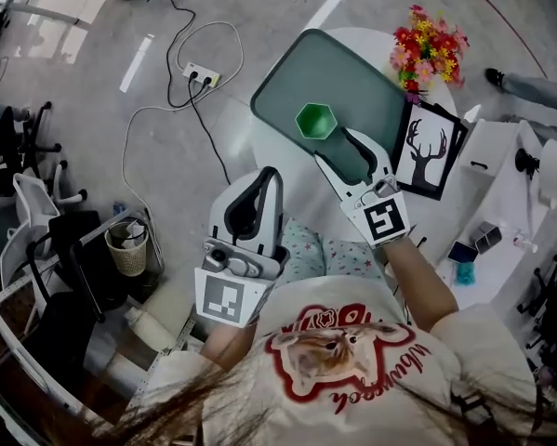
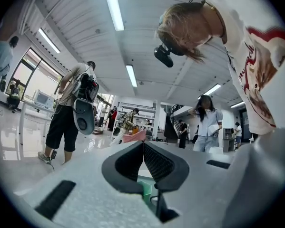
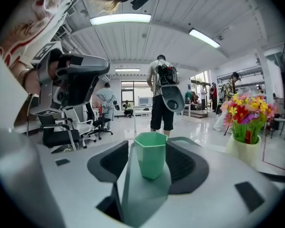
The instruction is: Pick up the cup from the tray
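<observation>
Straddling one green cup (image 1: 315, 120) on one tray (image 1: 287, 72), right gripper (image 3: 151, 148) gapes untouching; left gripper (image 2: 143, 146) clamped together, empty.

The head view looks steeply down from above the person (image 1: 352, 370) onto the counter (image 1: 371, 49) and the tray (image 1: 352, 82) in the frame's upper middle. The right gripper view sits low, close behind its jaws, facing across that tray at the cup (image 3: 151, 156) and flowers (image 3: 247, 114), both shared with the head view. The left gripper view faces level into the room, sharing the standing backpack wearer (image 2: 61, 122) with the right one.
</observation>
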Demonstrator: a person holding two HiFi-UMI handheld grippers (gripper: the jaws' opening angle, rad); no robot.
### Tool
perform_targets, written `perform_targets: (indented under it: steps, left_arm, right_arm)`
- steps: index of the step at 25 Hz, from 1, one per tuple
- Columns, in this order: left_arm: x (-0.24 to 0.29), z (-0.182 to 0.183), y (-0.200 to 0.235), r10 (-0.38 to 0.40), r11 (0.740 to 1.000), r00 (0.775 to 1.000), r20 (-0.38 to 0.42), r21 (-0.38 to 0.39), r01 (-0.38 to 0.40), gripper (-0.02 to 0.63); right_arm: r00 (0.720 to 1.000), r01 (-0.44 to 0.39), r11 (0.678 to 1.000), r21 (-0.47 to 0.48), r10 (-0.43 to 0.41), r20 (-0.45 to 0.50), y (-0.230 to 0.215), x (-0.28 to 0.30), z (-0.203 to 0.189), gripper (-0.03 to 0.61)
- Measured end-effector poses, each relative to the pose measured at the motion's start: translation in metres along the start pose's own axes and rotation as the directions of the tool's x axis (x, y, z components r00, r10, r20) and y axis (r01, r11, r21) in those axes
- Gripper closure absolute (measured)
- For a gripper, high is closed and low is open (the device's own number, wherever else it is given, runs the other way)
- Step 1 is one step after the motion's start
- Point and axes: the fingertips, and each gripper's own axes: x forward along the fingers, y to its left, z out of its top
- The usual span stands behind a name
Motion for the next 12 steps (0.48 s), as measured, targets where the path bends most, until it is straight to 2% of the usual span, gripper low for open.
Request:
perform_targets:
  steps: [7, 12]
  left_arm:
    - [-0.006, -0.008, 0.004, 0.004, 1.0, 1.0, -0.014, -0.025, -0.004, 0.598]
    - [-0.011, -0.012, 0.011, 0.014, 0.999, 1.0, -0.017, -0.038, -0.015, 0.598]
  right_arm:
    - [0.998, 0.004, 1.0, 0.016, -0.003, -0.07, -0.005, 0.018, -0.028, 0.353]
    - [0.994, 0.006, 0.997, 0.08, 0.003, -0.105, -0.012, 0.033, -0.032, 0.336]
